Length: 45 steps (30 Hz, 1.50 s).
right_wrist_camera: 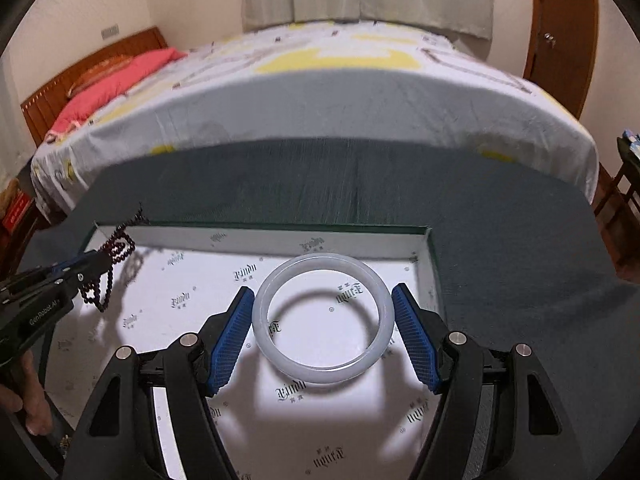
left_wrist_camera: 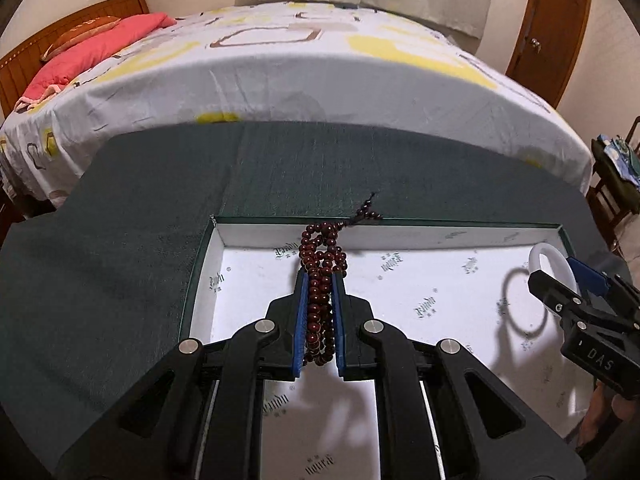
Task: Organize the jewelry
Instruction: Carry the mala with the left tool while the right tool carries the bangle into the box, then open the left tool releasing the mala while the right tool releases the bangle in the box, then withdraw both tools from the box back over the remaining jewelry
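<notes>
My left gripper (left_wrist_camera: 320,280) is clamped on one string of dark red wooden beads (left_wrist_camera: 320,272), its loops dangling over the left end of the shallow white-lined box (right_wrist_camera: 360,233). My right gripper (right_wrist_camera: 323,294) has its pads pressed on either side of one milky white bangle (right_wrist_camera: 322,320), above the box's right half. The box sits on a dark green tabletop (left_wrist_camera: 132,232). Beyond it stands one bed with a patterned sheet (left_wrist_camera: 304,68) and one pink pillow (left_wrist_camera: 92,50). Nothing blocks either gripper.

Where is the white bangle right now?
The white bangle sits clamped in the right gripper, above the open box's right half.
</notes>
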### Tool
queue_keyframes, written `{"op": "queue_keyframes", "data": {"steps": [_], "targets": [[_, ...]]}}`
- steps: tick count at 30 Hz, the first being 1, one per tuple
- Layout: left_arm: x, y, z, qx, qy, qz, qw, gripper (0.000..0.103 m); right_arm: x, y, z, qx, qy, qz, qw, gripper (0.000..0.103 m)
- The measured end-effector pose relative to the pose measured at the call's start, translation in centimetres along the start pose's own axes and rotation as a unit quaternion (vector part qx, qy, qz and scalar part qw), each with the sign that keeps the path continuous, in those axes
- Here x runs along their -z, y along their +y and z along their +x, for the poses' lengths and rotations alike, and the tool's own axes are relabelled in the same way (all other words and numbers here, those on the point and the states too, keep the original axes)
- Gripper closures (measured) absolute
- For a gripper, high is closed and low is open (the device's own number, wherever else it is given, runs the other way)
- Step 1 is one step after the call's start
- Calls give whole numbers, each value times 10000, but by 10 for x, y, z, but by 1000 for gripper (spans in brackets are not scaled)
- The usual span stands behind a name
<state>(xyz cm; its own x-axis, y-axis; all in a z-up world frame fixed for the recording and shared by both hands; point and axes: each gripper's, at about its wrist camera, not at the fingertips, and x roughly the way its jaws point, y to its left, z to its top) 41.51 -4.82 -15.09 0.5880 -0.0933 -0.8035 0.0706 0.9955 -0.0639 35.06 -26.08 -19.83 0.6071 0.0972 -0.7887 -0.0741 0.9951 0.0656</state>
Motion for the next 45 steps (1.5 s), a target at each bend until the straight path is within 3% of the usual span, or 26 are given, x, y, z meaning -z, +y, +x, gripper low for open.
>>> {"op": "queue_keyframes", "data": {"steps": [10,12,22,28,30,33,39,45], "targets": [[-1,-3,27,-20,328,103,9994,90,-2,1,20,136,438,-85,9989,34],[1,-3,29,-26,360,100,9993,79,-4,3,24,119,521,-103,9985,34],[3,-4,30,69,447,199,9988,65,-6,5,24,153,478,-166,9986,30],[5,-2,27,130,429,124,9989,44,-6,4,21,153,380,-141,9991,27],[4,0,25,66,376,22,9993,32,-6,4,20,163,330,-145,9992,27],[2,4,19,79,254,-96,9996,25,-5,5,13,233,154,-176,9995,26],[3,4,-4,100,-79,-35,9999,24,-2,8,-14,332,-437,-226,9982,24],[19,-1,-63,105,-807,35,9967,24,12,8,-60,269,-902,-133,9955,24]]}}
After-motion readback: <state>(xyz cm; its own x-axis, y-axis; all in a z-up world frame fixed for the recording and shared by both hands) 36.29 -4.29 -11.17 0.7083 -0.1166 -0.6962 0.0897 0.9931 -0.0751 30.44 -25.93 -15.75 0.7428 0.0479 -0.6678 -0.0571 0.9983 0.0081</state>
